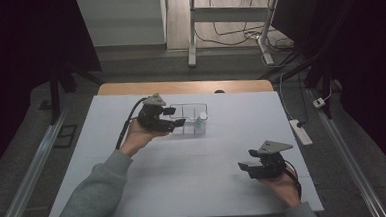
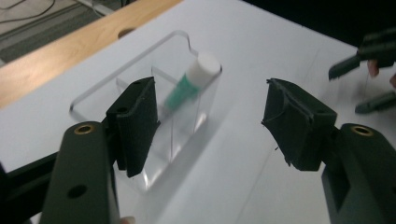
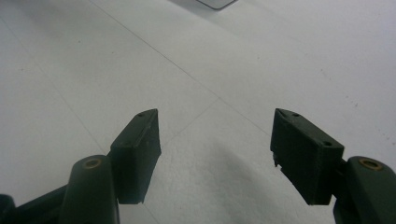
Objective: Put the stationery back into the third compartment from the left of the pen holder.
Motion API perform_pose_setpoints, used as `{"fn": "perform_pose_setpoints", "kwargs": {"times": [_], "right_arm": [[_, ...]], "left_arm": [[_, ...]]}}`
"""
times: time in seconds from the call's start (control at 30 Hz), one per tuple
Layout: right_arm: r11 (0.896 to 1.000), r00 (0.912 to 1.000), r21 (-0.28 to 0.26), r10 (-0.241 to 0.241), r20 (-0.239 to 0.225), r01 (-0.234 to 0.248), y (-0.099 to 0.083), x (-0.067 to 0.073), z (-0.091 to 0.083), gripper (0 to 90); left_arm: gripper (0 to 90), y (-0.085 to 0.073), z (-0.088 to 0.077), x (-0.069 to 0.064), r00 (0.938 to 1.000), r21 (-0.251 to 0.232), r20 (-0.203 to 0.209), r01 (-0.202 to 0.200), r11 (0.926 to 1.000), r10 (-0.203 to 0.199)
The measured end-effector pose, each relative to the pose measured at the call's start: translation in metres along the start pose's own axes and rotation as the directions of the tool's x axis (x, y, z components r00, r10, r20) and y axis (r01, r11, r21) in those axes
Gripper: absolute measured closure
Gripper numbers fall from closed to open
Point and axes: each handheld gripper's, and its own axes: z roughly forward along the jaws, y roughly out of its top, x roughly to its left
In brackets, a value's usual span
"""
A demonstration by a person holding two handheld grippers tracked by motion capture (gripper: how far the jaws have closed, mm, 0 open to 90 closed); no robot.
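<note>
A clear acrylic organiser tray with rounded corners (image 2: 100,84) sits toward the far middle of the white tabletop (image 1: 194,163), just short of the strip of bare wood along the far edge (image 1: 185,87). Thin see-through walls split the tray into compartments. In one of the compartments on its right side a small tube with a green body and a fat white cap (image 2: 192,79) stands tilted, cap uppermost, leaning against the transparent wall; from the high view it shows as a pale upright shape (image 1: 200,122) at the tray's right end. The plastic catches soft glints along its rims, and the tabletop shows straight through it.

The left tongs (image 1: 174,117), black with a grey three-cornered plate on top, hang at the tray's left side, held in a hand with a grey sleeve. Their jaws stand released and wide apart with nothing pressed between them; in the left gripper view one jaw overlaps the near wall of the tray, though I cannot tell whether it touches, and the other is over bare tabletop.

The right tongs (image 1: 245,168) are well apart from the tray, low over the near right part of the tabletop, jaws also released and gripping nothing.
</note>
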Motion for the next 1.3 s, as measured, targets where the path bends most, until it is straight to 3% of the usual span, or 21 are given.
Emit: {"fn": "perform_pose_setpoints", "kwargs": {"times": [0.1,0.23,0.6,0.9,1.03,1.3], "right_arm": [[1.0,1.0,0.001,-0.005,0.002,0.005,-0.001,0.0,-0.002,32.8],[1.0,1.0,0.001,0.005,0.007,-0.005,-0.004,-0.001,-0.003,32.5],[1.0,0.9999,-0.015,0.011,0.012,-0.011,-0.005,-0.005,-0.002,31.6],[1.0,0.9998,-0.029,0.012,0.015,-0.012,-0.004,-0.006,-0.004,30.8],[0.999,0.9997,-0.035,0.012,0.019,-0.011,-0.004,-0.007,-0.004,30.7],[0.999,0.9997,-0.033,0.008,0.022,-0.007,-0.004,-0.007,-0.005,30.5]], "left_arm": [[35.1,-0.016,-0.012,-0.004,0.9993,0.02,-0.032,-0.017,0.9996,0.018],[35.7,-0.036,-0.025,-0.007,0.9997,0.016,-0.023,-0.003,0.9999,0.003],[36.0,-0.09,-0.064,-0.028,0.9967,0.022,-0.08,0.014,0.9997,-0.012],[35.9,-0.134,-0.085,-0.03,0.9902,0.01,-0.118,0.077,0.997,-0.075],[35.9,-0.142,-0.089,-0.028,0.9884,0.01,-0.126,0.086,0.9962,-0.084],[35.9,-0.145,-0.089,-0.027,0.9874,0.013,-0.141,0.075,0.9971,-0.073]]}}
